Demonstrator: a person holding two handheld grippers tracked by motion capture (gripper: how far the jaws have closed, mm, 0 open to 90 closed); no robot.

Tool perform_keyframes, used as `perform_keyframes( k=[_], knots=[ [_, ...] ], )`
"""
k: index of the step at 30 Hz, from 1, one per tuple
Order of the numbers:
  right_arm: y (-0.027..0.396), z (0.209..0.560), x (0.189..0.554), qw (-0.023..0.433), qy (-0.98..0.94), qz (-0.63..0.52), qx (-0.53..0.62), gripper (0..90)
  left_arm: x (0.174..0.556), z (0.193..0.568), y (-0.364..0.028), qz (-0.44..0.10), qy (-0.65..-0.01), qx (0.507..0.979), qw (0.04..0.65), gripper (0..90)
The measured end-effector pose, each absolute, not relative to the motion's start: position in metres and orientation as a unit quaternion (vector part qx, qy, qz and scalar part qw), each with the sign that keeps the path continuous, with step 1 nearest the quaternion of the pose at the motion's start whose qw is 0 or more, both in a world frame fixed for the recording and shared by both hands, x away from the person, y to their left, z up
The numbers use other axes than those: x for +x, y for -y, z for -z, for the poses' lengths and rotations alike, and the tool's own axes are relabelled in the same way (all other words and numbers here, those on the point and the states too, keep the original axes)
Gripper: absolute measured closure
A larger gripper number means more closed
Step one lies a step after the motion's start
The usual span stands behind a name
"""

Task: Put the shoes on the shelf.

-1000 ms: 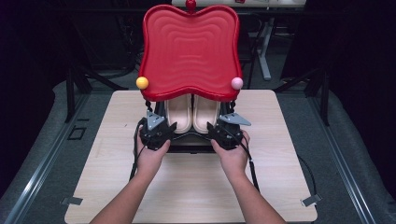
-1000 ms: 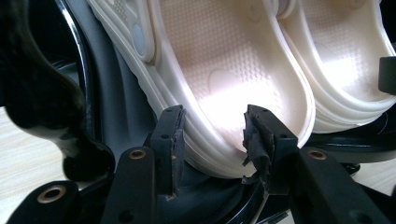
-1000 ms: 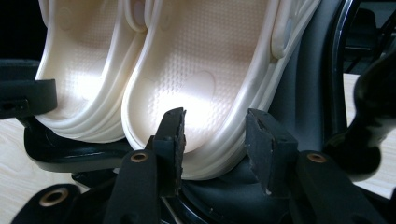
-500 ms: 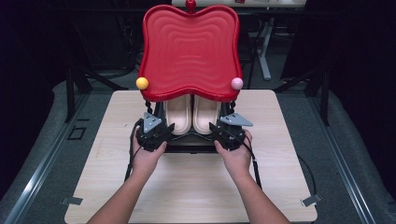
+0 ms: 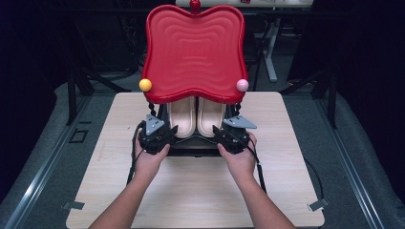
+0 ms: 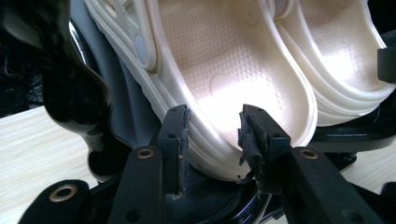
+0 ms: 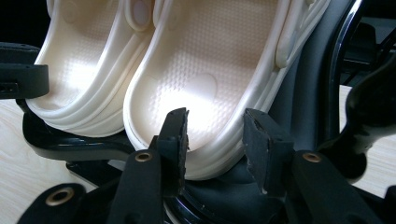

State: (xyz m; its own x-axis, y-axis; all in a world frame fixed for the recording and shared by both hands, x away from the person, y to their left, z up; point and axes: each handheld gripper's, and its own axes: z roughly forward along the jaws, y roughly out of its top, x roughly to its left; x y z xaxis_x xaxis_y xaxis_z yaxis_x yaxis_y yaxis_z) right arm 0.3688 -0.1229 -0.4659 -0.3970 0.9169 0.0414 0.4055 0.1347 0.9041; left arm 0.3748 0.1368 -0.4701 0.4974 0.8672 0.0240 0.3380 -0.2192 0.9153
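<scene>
Dark room all around, and in the middle stands a pale wooden table (image 5: pixel 200 191). On it sits a black stand (image 5: pixel 193 149) with a big red lid (image 5: pixel 193 52) tipped up at the back. A yellow ball (image 5: pixel 145 85) and a pink ball (image 5: pixel 242 85) sit at the lid's two lower corners.

Two cream shoes lie side by side in the stand, heels toward the person. The left shoe (image 6: pixel 219 79) has its heel end right at the left gripper (image 6: pixel 212 130). Its two black jaws stand on either side of the heel rim. They have just been closing a bit, with the heel between them, but it is hard to tell if the pads press on it.

The right shoe (image 7: pixel 210 70) has its heel at the right gripper (image 7: pixel 212 133). Those jaws have just been opening a bit. One pad is at the heel edge and the other stands just off it, so the shoe looks let go.

Both hands rest at the front of the stand, near each other.
</scene>
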Motion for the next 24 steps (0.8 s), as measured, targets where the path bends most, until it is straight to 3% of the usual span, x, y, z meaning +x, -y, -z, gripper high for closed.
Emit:
perform_keyframes(
  k=[8, 24],
  knots=[
    [0.1233, 0.4660, 0.3682, 0.275, -0.699, -0.459, 0.474, 58.5, 0.3751, 0.4710, -0.1370, -0.275, -0.424, 0.725, 0.469, 56.4],
    [0.1249, 0.4634, 0.3634, 0.271, -0.703, -0.461, 0.469, 55.2, 0.3673, 0.4649, -0.1414, -0.268, -0.423, 0.723, 0.475, 53.7]
  ],
)
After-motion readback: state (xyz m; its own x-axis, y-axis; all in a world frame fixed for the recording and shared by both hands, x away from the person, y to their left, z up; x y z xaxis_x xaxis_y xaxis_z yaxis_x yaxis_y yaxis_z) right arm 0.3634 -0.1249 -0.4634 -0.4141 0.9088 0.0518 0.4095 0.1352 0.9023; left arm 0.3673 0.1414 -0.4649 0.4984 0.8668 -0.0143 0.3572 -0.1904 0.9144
